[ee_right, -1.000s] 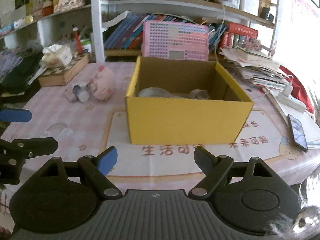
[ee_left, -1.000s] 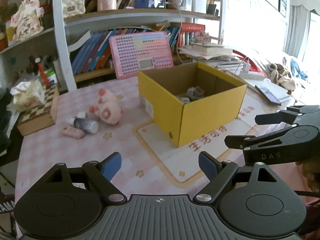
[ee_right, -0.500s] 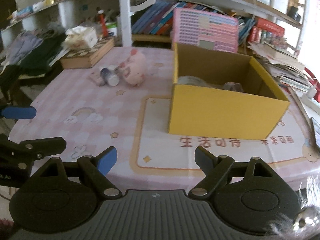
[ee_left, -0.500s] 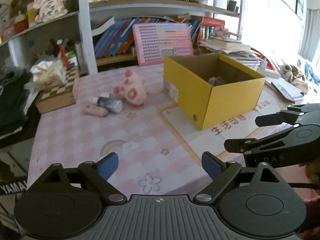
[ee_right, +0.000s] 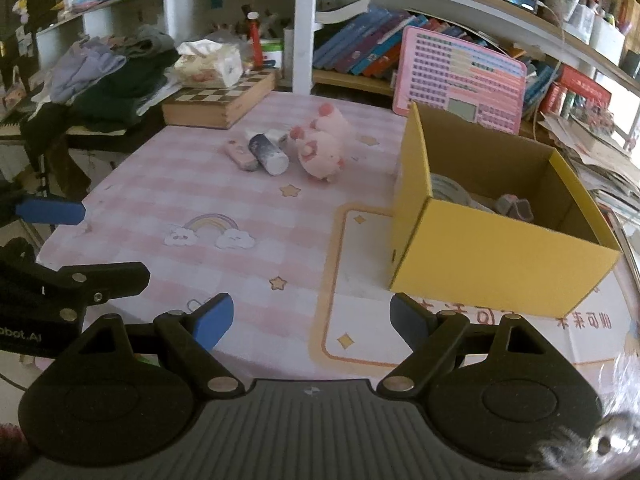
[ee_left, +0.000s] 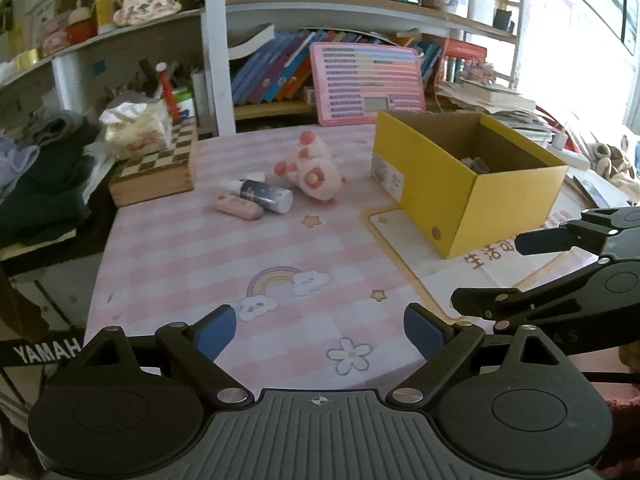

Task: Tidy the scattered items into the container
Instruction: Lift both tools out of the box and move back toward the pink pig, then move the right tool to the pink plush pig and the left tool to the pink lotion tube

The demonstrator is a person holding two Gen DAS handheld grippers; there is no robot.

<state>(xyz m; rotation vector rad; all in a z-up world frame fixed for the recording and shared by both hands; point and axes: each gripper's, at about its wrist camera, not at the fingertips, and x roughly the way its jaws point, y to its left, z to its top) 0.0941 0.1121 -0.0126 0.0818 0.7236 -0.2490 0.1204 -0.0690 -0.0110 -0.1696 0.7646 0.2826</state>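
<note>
Beside the square yellow cardboard box (ee_left: 472, 184), a soft pink plush pig (ee_left: 312, 168) lies; both tongs gape wide, empty.

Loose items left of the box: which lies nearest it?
The pink pig plush, lying closest to the yellow box; the dark bottle lies farther left.

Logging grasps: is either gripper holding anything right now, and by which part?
Nothing is held. The left gripper and right gripper are both open and empty above the table.
</note>
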